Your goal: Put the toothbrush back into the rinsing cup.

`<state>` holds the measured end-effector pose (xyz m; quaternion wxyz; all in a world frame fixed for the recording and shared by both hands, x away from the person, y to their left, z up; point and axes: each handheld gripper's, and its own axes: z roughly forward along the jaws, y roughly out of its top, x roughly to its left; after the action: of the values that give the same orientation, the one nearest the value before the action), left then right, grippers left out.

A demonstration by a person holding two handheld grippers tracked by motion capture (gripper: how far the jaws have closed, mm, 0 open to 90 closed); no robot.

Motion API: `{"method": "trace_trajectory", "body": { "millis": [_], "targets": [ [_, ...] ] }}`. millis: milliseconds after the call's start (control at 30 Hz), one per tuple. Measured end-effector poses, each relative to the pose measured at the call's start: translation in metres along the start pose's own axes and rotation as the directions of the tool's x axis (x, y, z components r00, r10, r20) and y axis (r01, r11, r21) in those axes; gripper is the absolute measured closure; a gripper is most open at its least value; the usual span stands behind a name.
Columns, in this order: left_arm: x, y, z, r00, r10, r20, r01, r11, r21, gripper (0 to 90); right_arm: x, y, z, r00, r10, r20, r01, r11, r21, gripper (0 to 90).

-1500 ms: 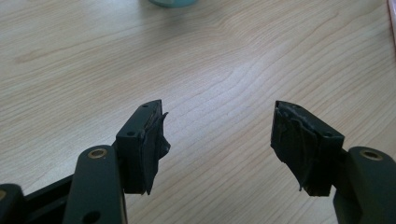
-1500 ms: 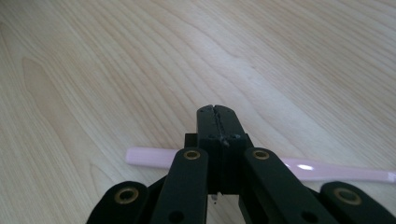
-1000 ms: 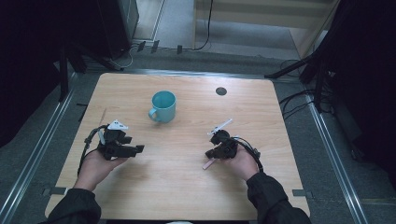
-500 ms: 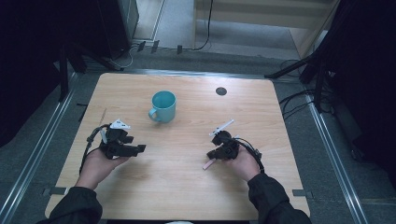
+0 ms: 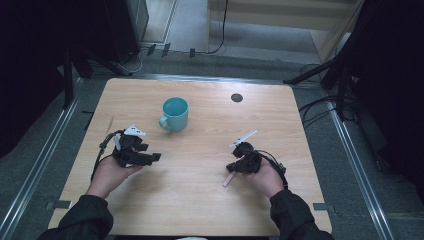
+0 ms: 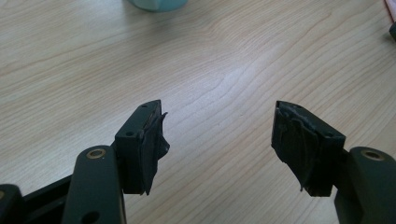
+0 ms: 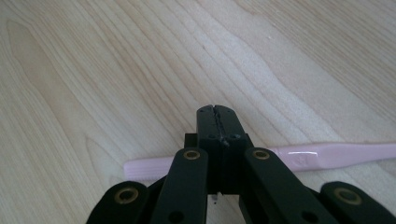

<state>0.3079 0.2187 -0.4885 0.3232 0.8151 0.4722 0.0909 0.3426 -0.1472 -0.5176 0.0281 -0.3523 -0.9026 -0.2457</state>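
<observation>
**Pink toothbrush in the right grip, cup waiting ahead**

I have the right hand-held gripper [image 5: 235, 167] low over the surface [image 5: 200, 200], its jaws pressed together. In the right gripper view the pink toothbrush [image 7: 327, 155] runs crosswise under the closed tips; they seem to pinch its handle, though the contact itself is hidden behind the links. From the high view a pink end pokes out below that gripper, near the front right part of the surface.

The left hand-held gripper [image 5: 150, 158] sits on the other side with its jaws spread and nothing between the pads [image 6: 299, 144]. The teal cup [image 5: 174, 114] stands upright farther back, left of centre, handle toward me, well apart from both tools.

I judge the step to be carrying the toothbrush to the cup. To do it well I would lift straight up first and check the handle does not swivel in the narrow pinch, then tilt it near vertical before lowering it inside the rim. If the cup looks likely to slide, the open left gripper can steady its wall.
</observation>
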Motion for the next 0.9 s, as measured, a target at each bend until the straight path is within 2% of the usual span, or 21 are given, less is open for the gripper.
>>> {"method": "trace_trajectory", "body": {
  "millis": [200, 433, 900],
  "targets": [
    [-0.001, 0.006, 0.004, 0.9999, 0.002, 0.014, -0.002, 1.0000, 0.001, 34.0, -0.003, -0.008, -0.004, 0.9999, 0.016, 0.001, -0.016, 1.000, 0.005, 90.0],
    [-0.003, 0.014, 0.011, 0.9994, 0.011, 0.032, -0.011, 0.9999, 0.004, 34.0, -0.008, -0.020, -0.010, 0.9983, 0.057, 0.009, -0.057, 0.998, 0.004, 90.0],
    [-0.006, 0.021, 0.017, 0.9991, 0.017, 0.039, -0.018, 0.9997, 0.018, 34.0, -0.019, -0.033, -0.020, 0.9932, 0.114, 0.022, -0.114, 0.993, 0.002, 89.5]
  ]
}}
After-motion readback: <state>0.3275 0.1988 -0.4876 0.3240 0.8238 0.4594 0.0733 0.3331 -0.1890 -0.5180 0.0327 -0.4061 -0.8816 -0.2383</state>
